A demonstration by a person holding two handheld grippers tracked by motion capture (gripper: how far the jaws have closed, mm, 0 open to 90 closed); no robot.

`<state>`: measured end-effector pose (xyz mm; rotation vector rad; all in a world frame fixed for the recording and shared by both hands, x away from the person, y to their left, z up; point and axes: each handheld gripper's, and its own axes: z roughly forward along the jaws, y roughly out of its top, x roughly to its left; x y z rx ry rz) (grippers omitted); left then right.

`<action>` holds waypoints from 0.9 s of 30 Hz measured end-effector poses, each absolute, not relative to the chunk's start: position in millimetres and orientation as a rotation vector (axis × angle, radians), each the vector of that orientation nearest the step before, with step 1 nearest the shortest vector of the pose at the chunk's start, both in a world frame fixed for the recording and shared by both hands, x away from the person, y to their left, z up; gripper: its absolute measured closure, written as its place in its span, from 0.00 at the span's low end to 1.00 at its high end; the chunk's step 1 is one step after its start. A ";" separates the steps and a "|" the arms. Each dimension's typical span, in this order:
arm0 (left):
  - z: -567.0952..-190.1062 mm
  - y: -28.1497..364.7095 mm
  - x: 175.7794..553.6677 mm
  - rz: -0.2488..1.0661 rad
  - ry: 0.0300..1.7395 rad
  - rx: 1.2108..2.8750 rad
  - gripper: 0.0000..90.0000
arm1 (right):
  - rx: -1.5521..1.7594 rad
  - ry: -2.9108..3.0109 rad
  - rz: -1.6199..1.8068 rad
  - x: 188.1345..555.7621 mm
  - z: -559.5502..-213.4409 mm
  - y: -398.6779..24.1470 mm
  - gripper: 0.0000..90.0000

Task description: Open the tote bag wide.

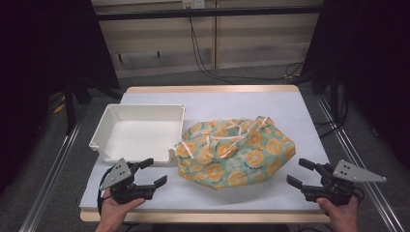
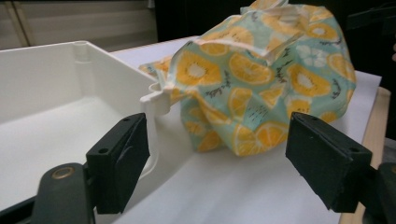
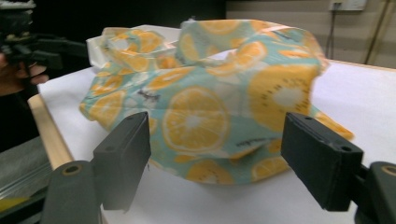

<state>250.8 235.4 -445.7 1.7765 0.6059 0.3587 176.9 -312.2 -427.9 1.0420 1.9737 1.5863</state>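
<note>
High view: I hold the left gripper (image 1: 153, 173) and right gripper (image 1: 297, 172) released, flanking the crumpled teal cloth printed with orange slices (image 1: 235, 151), which lies mid-table just beside the white rectangular plastic bin (image 1: 139, 130). I judge this the approach step.

Left gripper view: jaws empty; cloth (image 2: 261, 79) ahead, touching the bin's corner (image 2: 156, 95).

Right gripper view: jaws empty, cloth (image 3: 210, 102) apart. Next, I must close in on an edge.

Bare table (image 1: 232, 193) between claws; tray (image 1: 138, 131) left.
</note>
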 end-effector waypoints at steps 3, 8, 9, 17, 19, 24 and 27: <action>-436.3 228.0 255.1 0.345 0.590 1.767 0.28 | 0.985 2.012 1.572 180.0 -419.3 -305.6 0.29; -421.0 216.7 259.9 0.315 0.553 1.778 0.29 | 0.949 2.030 1.588 183.1 -408.4 -304.9 0.33; -418.6 214.7 261.3 0.306 0.550 1.766 0.30 | 0.944 2.030 1.593 184.0 -406.0 -304.4 0.34; -398.0 192.7 277.8 0.293 0.493 1.825 0.42 | 0.883 2.098 1.606 202.8 -385.7 -291.6 0.38; -394.4 185.3 283.3 0.279 0.477 1.826 0.45 | 0.875 2.120 1.599 210.2 -382.6 -286.0 0.39; -388.7 169.2 293.5 0.243 0.440 1.838 0.44 | 0.839 2.163 1.626 225.8 -374.7 -273.1 0.38; -387.4 155.8 300.8 0.227 0.424 1.834 0.42 | 0.836 2.199 1.608 236.0 -376.7 -265.4 0.39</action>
